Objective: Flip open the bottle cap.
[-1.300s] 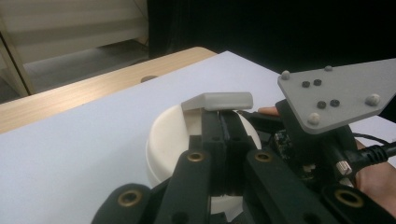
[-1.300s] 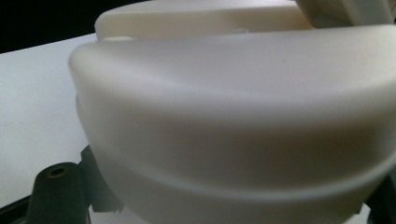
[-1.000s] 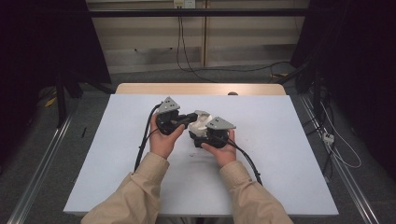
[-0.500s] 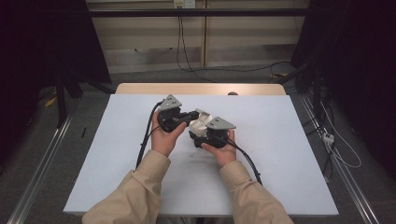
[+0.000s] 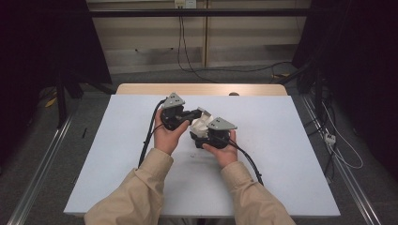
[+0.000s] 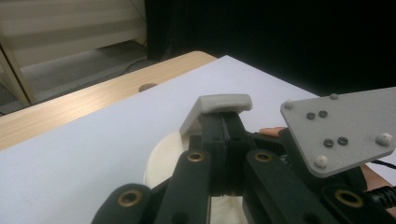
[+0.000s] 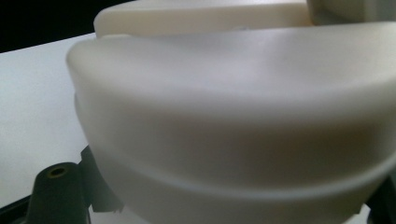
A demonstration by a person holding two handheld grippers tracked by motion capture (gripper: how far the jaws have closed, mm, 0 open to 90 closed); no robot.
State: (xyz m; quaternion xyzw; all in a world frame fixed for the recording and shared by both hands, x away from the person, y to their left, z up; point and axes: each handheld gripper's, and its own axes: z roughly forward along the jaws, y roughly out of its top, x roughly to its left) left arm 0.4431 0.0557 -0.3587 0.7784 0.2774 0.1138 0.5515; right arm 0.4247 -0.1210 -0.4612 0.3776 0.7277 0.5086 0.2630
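From the high view, my left gripper [image 5: 199, 112] and my right gripper [image 5: 199, 136] meet over the middle of the white table [image 5: 291, 154], with a cream plastic container [image 5: 202, 124] held between them, off the surface as far as I can judge.

Over to the left gripper view: my jaws are pinched right together on a small grey tab [image 6: 219, 106], which sits at the top edge of the container [image 6: 163, 154]. The grey plate [image 6: 345, 130] of my other gripper sits just to the right.

Right gripper view now: the container's [image 7: 233, 116] curved wall is pressed up close, smooth and matte. My jaws are nearly closed here and seem clamped on its lower part, though the contact itself is hidden.

I'd call this thing light, rigid, a bit slick, so the rim and the tab are the places to hold, and the tab looks like the weak point if I pull hard.

Against the earlier high view, nothing has shifted; both hands hold the same pose.
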